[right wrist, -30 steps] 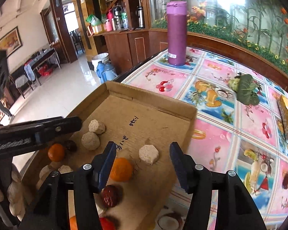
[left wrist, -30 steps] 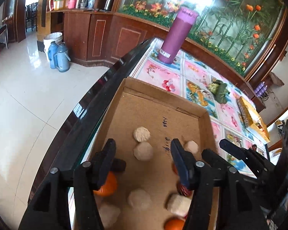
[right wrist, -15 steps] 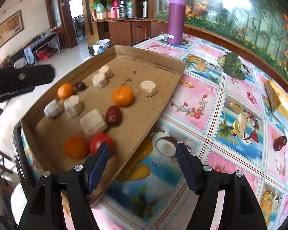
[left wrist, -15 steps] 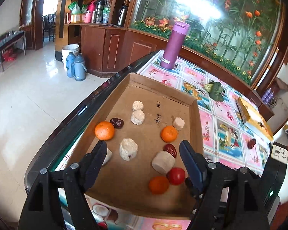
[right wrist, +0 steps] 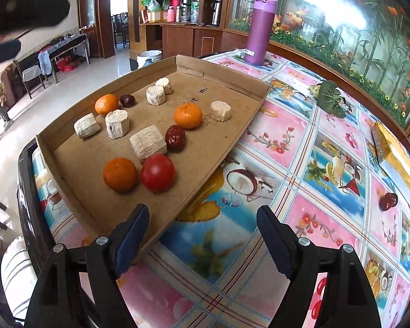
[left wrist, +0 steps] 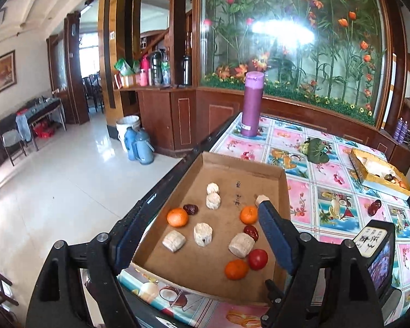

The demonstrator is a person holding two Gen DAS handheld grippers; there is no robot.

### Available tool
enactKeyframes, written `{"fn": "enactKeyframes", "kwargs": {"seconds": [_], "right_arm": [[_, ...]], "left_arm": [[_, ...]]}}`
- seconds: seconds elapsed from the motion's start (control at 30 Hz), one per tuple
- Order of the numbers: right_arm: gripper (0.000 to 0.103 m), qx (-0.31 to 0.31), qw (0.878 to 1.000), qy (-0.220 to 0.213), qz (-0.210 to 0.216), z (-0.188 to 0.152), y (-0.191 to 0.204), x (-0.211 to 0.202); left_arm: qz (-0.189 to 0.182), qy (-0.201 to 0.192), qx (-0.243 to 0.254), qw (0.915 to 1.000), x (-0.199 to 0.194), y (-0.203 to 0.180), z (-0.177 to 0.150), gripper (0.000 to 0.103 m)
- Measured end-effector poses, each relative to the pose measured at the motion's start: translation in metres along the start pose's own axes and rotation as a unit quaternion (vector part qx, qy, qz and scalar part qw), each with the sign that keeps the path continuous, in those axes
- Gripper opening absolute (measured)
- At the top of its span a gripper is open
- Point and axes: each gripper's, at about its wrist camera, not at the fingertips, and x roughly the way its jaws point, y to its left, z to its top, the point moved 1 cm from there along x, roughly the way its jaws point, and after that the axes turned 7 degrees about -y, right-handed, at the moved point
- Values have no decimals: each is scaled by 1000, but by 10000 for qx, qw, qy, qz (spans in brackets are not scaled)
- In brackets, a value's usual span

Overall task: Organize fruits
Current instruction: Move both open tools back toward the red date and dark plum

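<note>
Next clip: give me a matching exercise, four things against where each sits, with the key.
Things:
1. red tomato
2. purple flask
3. lone dark red date
4. green leafy vegetable

Places:
A. on the tablecloth between the cardboard tray and the golden box
B. in the tray beside an orange
C. upright at the table's far end
D. on the tablecloth near the golden box

Pairs: 1-B, 2-C, 3-D, 4-A

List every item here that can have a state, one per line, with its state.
Left gripper: open, nothing held, jaws just opened wider.
Right gripper: open, nothing held, jaws just opened wider.
Cardboard tray: flat on the table, holding fruit and pale blocks.
Purple bottle: upright, lid on.
Red tomato: whole, touching an orange.
Yellow box: open, contents unclear.
</note>
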Motion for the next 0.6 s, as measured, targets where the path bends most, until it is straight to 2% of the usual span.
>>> {"fn": "enactKeyframes", "kwargs": {"seconds": [0.17,0.33,0.43,0.6], "right_arm": [[85,271,9994,6,210,-9,-11,-11],[85,744,9961,-423,199,-14,-44,-40],[85,1053,9929,-551,-21,-20,-81,-56],[85,1715,9802,-554,-815,-44,-170,-79]], "left_arm": [[52,-206,239,9995,-10,-9,3,82],[-15,-140,436,9990,-6,-20,0,82],[-70,-104,502,9987,-4,-27,-2,82],[-310,-61,596,9977,-1,-42,4,82]]}}
